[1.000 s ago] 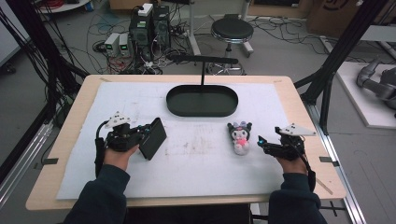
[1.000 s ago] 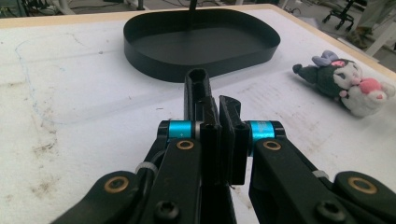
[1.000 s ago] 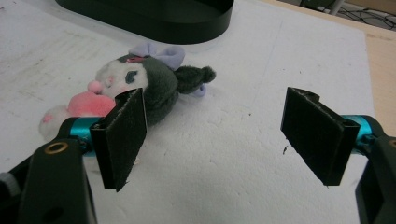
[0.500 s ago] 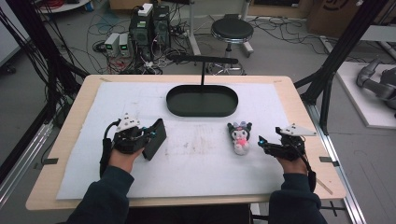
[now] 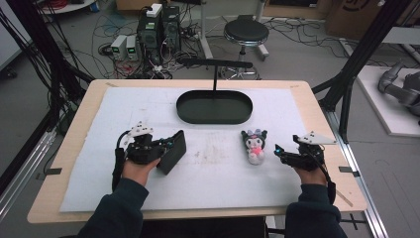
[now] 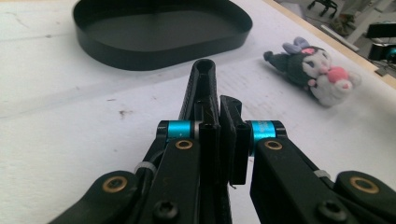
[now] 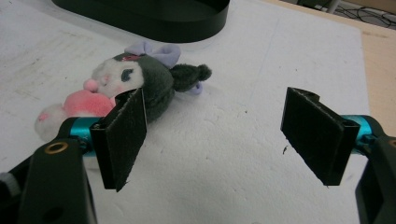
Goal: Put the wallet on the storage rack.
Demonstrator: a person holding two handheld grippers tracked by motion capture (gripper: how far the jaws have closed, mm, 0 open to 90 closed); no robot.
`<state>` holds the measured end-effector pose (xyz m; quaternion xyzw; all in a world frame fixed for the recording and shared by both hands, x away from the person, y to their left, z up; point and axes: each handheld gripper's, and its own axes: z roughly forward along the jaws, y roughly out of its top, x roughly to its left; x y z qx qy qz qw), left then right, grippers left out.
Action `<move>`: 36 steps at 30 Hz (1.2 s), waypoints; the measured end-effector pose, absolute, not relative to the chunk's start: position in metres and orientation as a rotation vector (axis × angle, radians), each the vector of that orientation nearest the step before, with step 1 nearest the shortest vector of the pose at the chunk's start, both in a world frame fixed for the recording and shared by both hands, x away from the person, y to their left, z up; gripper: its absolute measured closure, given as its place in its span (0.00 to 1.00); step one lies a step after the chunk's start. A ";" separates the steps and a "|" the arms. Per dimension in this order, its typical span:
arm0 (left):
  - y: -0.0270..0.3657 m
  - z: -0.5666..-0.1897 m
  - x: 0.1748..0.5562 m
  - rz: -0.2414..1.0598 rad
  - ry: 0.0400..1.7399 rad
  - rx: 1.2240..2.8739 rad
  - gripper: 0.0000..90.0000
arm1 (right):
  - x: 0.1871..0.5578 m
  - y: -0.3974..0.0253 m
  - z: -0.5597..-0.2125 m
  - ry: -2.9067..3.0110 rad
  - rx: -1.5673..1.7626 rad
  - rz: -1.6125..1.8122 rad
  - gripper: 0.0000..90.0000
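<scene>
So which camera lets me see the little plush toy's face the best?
The right gripper view: the plush toy lies close, so its eye, pink cheek and purple bow are clear, though one jaw hides part of it. The left gripper view shows it smaller, off to the side. In the high view it is tiny beside the right gripper.

Black oval tray point(image 5: 214, 113) toward the far middle of the table, resting on the white mat point(image 5: 208, 173); thin black post with a crossbar point(image 5: 215, 63) stands at its far edge. Wooden table point(image 5: 317, 106) edge shows around the mat. Beyond the table: round black stool point(image 5: 246, 32), computer towers point(image 5: 161, 24), small grey boxes point(image 5: 126, 47), tangled cables point(image 5: 114, 29) on the floor. Black frame struts point(image 5: 361, 49) at right, grey machine part point(image 5: 400, 89) on a white platform far right.
</scene>
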<state>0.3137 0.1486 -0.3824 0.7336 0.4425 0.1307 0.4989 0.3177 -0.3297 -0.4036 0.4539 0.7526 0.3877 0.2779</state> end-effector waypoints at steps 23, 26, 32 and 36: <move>0.136 -0.384 0.307 0.374 0.986 1.811 0.67 | 0.318 -0.329 -0.404 2.028 1.211 1.037 0.25; 0.138 -0.383 0.307 0.395 0.957 1.798 0.61 | 0.318 -0.329 -0.404 2.030 1.212 1.037 0.25; 0.141 -0.382 0.307 0.432 0.915 1.799 0.59 | 0.319 -0.328 -0.405 2.033 1.210 1.036 0.25; 0.145 -0.386 0.313 0.557 0.891 1.843 0.56 | 0.319 -0.328 -0.405 2.039 1.208 1.035 0.25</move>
